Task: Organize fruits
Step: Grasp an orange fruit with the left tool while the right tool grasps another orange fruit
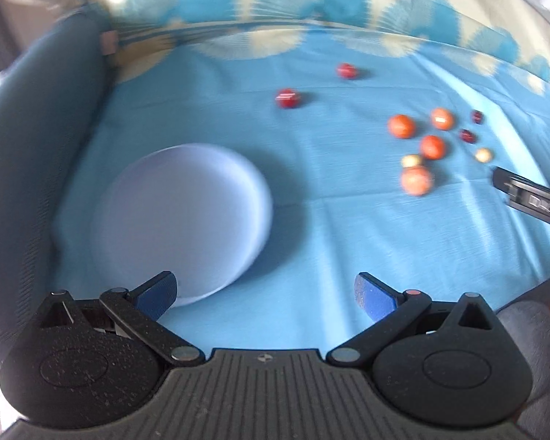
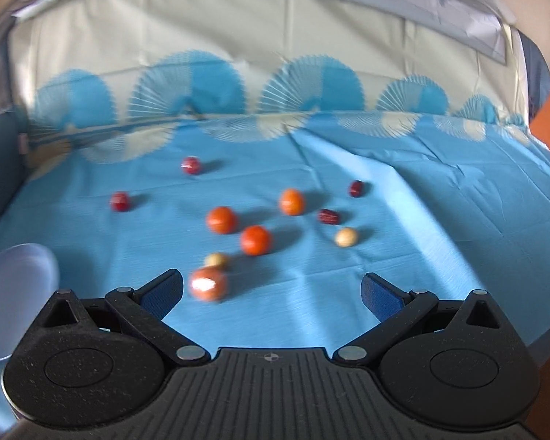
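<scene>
Fruits lie scattered on a blue tablecloth [image 2: 440,220]: three orange ones [image 2: 221,220] clustered mid-cloth, a larger reddish apple [image 2: 208,283] nearest the camera, two pale round ones [image 2: 346,237], and dark red pieces [image 2: 191,165] farther out. A white plate [image 1: 181,220] sits apart on the left, holding nothing. The left gripper [image 1: 266,289] hovers beside the plate, fingers spread wide. The right gripper [image 2: 271,289] hangs above the cloth, fingers likewise apart, the apple just off its left fingertip [image 2: 167,289]. Motion blur softens both views.
</scene>
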Motion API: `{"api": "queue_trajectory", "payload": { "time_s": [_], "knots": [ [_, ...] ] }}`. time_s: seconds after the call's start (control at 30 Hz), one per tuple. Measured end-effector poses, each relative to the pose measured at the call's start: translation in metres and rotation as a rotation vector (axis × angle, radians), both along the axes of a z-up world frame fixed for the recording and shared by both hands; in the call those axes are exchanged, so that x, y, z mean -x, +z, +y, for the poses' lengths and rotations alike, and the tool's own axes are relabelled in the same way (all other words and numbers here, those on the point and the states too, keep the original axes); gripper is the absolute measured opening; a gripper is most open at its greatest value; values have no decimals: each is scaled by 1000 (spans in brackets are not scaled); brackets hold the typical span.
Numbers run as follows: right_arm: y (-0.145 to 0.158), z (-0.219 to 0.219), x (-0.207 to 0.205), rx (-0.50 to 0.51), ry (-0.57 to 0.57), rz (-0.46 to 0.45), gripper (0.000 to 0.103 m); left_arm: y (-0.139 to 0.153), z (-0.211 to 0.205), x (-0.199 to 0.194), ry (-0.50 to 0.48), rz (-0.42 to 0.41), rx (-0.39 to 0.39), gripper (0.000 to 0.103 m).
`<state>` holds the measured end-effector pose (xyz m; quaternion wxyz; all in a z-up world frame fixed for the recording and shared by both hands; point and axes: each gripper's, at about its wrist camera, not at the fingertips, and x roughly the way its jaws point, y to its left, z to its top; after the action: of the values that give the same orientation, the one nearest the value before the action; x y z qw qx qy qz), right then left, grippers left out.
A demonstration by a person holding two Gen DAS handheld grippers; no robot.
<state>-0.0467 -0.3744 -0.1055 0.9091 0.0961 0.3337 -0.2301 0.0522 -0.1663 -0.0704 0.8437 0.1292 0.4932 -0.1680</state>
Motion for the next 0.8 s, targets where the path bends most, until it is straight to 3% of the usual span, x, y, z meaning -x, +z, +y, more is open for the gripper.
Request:
{"api": "queue_trajectory", "payload": {
  "time_s": [0.17,0.33,0.47,0.53,0.73,0.8],
  "knots": [
    [-38,-52,-40,-50,121,73,102,-47,-76,-30,-125,55,49,103],
    [-71,-88,-70,-50,182,123,102,-103,-152,-66,-200,122,13,103],
    [-86,-111,-86,-152,233,112,102,-123,-175,-83,-220,100,-14,103],
    [-90,-112,-93,-175,271,102,102,-123,-175,-89,-208,46,-3,102],
    [-103,-95,-126,-120,356,115,100,-118,-152,-101,-207,34,110,87],
    [-110,-90,-133,-71,354,125,96,-112,-153,-99,-242,43,132,65]
  ]
}}
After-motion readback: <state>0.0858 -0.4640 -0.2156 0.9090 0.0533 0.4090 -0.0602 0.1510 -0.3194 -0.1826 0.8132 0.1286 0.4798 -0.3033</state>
